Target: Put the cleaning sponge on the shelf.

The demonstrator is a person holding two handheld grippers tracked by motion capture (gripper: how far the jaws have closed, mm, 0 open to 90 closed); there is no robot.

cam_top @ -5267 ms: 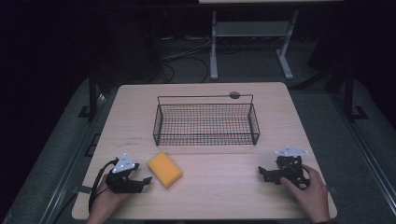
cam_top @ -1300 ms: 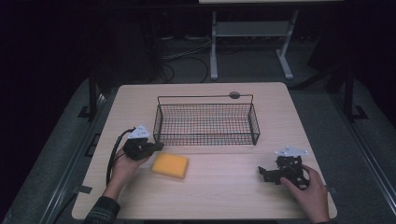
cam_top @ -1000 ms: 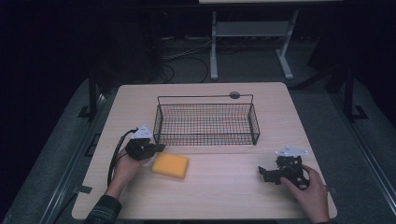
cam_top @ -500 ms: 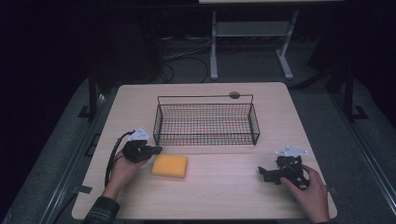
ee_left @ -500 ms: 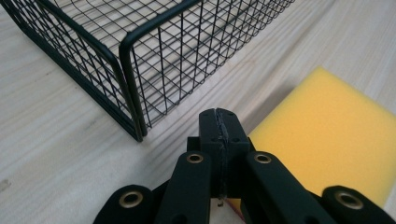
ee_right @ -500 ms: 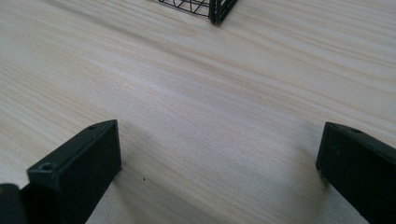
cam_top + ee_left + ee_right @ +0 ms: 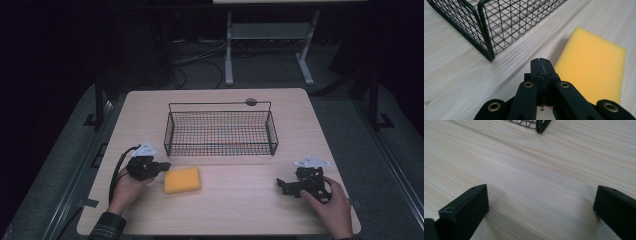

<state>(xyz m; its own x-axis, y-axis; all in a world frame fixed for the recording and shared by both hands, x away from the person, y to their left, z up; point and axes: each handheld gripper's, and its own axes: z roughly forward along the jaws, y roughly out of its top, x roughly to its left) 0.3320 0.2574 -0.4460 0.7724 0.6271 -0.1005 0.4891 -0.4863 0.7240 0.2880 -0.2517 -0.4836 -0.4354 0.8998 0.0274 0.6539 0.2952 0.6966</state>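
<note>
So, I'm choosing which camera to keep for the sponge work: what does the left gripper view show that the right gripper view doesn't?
Left gripper view alone: the yellow sponge lying flat on the table, just right of the left gripper, whose jaws are pressed shut on nothing, plus a long stretch of the wire basket's mesh. Right gripper view alone: the right gripper, jaws wide apart over bare wood. Both share the light wooden table and a corner of the wire basket.
</note>
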